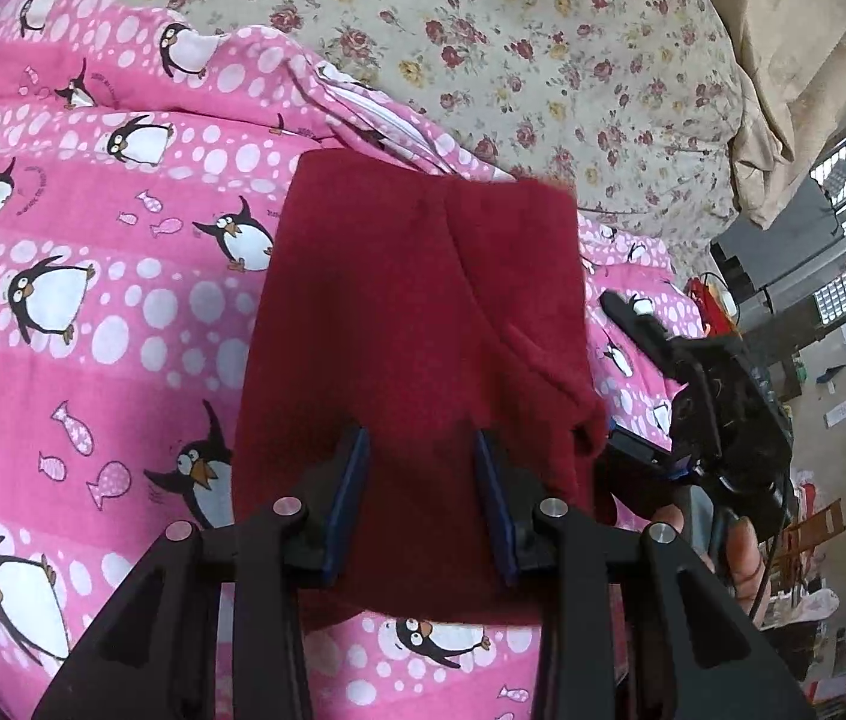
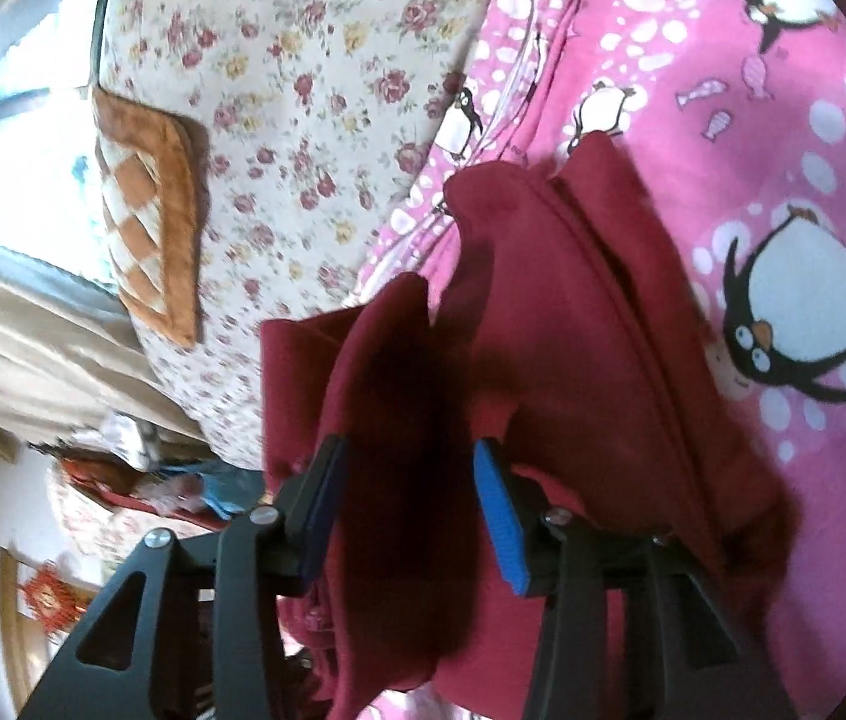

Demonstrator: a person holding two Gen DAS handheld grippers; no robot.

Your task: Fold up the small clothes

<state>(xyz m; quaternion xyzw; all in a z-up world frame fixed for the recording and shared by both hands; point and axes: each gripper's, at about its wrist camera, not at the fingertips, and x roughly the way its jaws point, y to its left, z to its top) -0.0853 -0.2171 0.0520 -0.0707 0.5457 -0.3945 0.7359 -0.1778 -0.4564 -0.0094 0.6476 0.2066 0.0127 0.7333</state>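
Two sets of fingers parted, gripping nothing, red garment (image 1: 423,312) on penguin-print bedding (image 1: 93,240).

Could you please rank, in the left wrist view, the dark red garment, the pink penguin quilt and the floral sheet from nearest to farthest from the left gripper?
From the left gripper:
1. Dark red garment, directly under the fingers.
2. Pink penguin quilt, around and beneath the garment.
3. Floral sheet, beyond, at the top.
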